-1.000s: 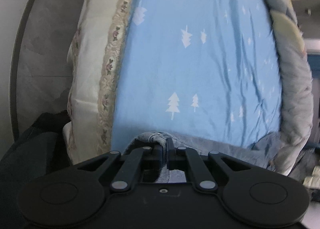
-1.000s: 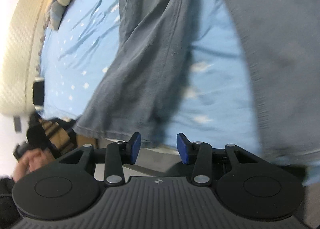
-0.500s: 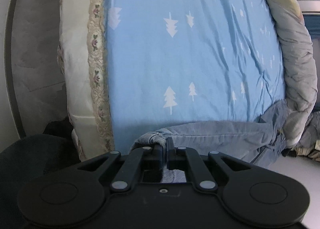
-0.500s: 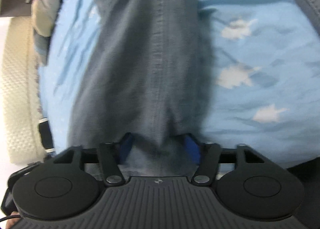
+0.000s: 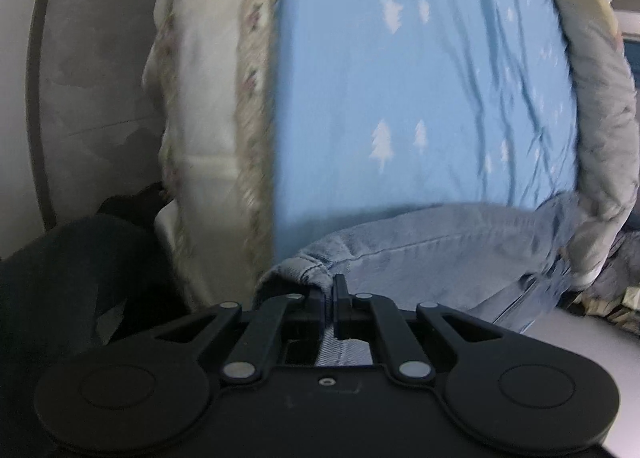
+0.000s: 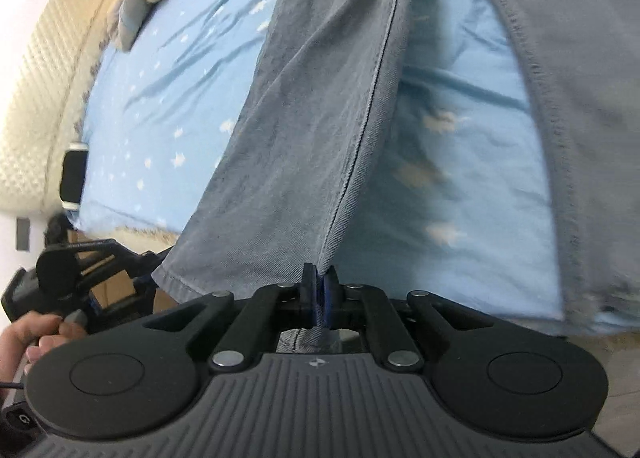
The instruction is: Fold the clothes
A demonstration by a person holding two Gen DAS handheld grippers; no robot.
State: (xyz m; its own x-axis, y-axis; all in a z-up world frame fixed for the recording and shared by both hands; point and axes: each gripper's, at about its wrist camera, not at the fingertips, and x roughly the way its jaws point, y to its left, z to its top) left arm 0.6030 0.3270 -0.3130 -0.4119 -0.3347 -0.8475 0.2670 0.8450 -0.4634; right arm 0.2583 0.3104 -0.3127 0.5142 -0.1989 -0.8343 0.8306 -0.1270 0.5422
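Partly blurred, jeans [image 6: 320,129] hem pinched in both claws, left [image 5: 329,290] and right [image 6: 319,282].

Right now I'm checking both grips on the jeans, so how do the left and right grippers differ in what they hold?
The left gripper is clamped on a bunched, hemmed edge of the jeans; the right gripper pinches along a leg seam near the hem. The left one's finger pads look black, the right one's blue. The right jaws have just closed on the cloth. Both are shut on the same denim, above the blue sheet.

Jeans [image 6: 320,145] cut off above.
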